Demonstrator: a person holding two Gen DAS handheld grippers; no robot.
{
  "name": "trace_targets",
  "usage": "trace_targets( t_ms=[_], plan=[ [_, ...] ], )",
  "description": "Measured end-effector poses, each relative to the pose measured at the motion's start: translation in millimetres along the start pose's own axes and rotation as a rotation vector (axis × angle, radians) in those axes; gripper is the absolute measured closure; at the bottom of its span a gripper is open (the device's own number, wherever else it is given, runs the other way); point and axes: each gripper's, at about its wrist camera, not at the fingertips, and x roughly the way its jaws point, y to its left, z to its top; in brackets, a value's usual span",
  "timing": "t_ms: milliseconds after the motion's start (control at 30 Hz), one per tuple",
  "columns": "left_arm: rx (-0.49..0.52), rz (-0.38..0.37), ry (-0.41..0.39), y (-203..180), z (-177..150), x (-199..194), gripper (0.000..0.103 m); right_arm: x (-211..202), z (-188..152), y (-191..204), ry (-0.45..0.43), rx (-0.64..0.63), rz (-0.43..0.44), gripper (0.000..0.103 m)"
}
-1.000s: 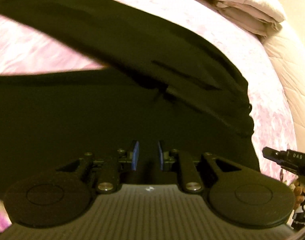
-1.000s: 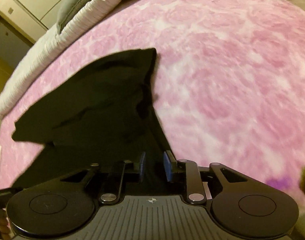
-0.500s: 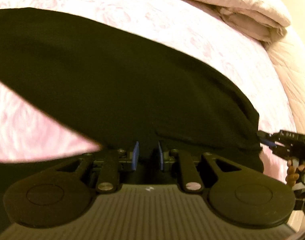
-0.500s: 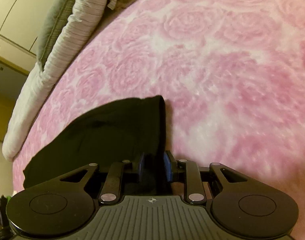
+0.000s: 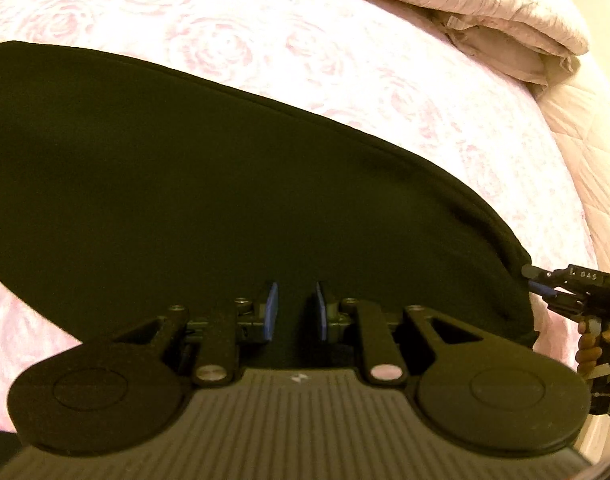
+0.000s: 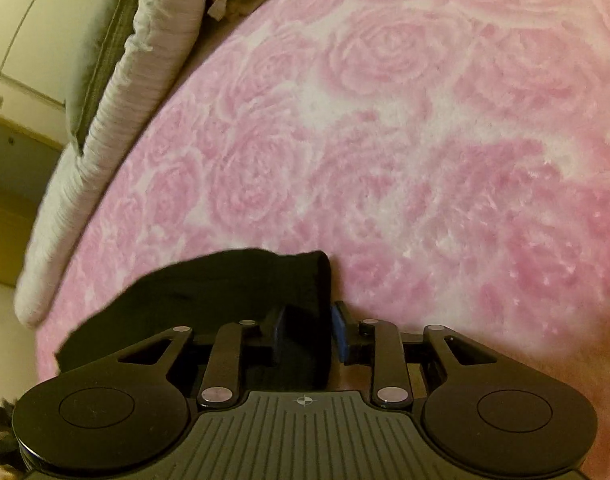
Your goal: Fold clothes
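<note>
Black garment [image 6: 225,292] on pink rose blanket [image 6: 425,140] (jaws just opening around it)

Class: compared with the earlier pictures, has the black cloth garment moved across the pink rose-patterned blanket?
Yes. The black cloth garment has dropped from a lifted drape to lie flat on the pink rose-patterned blanket.

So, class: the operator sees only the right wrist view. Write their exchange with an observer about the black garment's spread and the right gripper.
Operator: How far does it spread?
Observer: The black garment lies smooth, reaching leftward well past the left gripper.
Operator: My gripper, from outside?
Observer: The right gripper, jaws just opened wider, sits at the garment's right corner, cloth between them.
Operator: Who holds it?
Observer: A hand, fingers wrapped round its handle.
</note>
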Motion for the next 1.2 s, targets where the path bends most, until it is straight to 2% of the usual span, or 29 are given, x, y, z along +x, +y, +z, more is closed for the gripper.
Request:
trace_targets(
  t_ms=[100, 267, 333, 367, 400, 500, 600, 833, 867, 900, 933, 1000, 1033, 1067, 1100, 1167, 1200],
  plan=[
    [-0.004, -0.003, 0.002, 3.6, -2.3, -1.0, 0.088, -1.4, 2.1, -4.8, -0.004, 0.016, 0.035, 0.070],
    [-0.005, -0.005, 0.011, 3.9, -1.7, 1.4, 0.088, -7.6, -1.5, 11.0, -0.034, -0.149, 0.060, 0.072],
    [0.001, -0.004, 0.012, 3.5, -1.0, 2.3, 0.088, -9.3, -0.5, 13.2, -0.039, -0.178, 0.081, 0.079],
    [0.002, -0.003, 0.012, 2.6, 0.1, 4.1, 0.088, -9.7, 0.2, 13.6, -0.040, -0.187, 0.089, 0.094],
    [0.002, -0.002, 0.012, 2.2, 1.1, 5.4, 0.088, -10.3, 0.7, 13.9, -0.049, -0.197, 0.093, 0.100],
    [0.004, -0.005, -0.001, 2.2, 3.3, 5.5, 0.088, -14.6, 1.5, 14.1, -0.127, -0.195, 0.103, 0.102],
    [0.009, -0.002, -0.016, 4.7, 3.4, 2.5, 0.088, -17.2, 1.0, 10.8, -0.228, -0.135, 0.076, 0.102],
    [0.008, 0.005, -0.042, 9.7, 4.7, -2.5, 0.088, 1.5, -7.0, 29.3, -0.313, -0.081, 0.028, 0.102],
    [0.010, 0.006, -0.049, 10.5, 4.3, -2.9, 0.088, 3.6, -5.9, 29.9, -0.313, -0.091, -0.008, 0.102],
    [0.011, 0.014, -0.049, 11.5, 4.5, -2.1, 0.088, 10.1, -4.0, 25.6, -0.288, -0.081, -0.080, 0.102],
    [0.008, 0.021, -0.051, 12.5, 4.5, -1.9, 0.088, 13.3, -2.1, 22.2, -0.271, -0.065, -0.120, 0.102],
    [0.002, 0.030, -0.061, 14.3, 4.1, -3.3, 0.088, 12.4, 1.5, 17.1, -0.257, -0.019, -0.129, 0.095],
    [-0.002, 0.035, -0.066, 15.2, 3.9, -4.1, 0.088, 12.0, 3.3, 14.6, -0.250, 0.004, -0.134, 0.087],
    [-0.005, 0.039, -0.072, 16.2, 3.6, -4.8, 0.088, 8.0, 4.3, 15.2, -0.248, 0.009, -0.147, 0.066],
    [-0.006, 0.048, -0.075, 17.2, 2.7, -6.5, 0.088, 0.3, 4.6, 19.1, -0.251, -0.008, -0.171, 0.060],
    [-0.008, 0.069, -0.084, 20.0, -2.4, -13.6, 0.088, -17.5, 3.2, 27.0, -0.260, -0.048, -0.235, 0.059],
    [-0.013, 0.079, -0.089, 22.2, -6.4, -18.8, 0.088, -30.2, -2.9, 32.4, -0.269, -0.087, -0.297, 0.059]
  ],
)
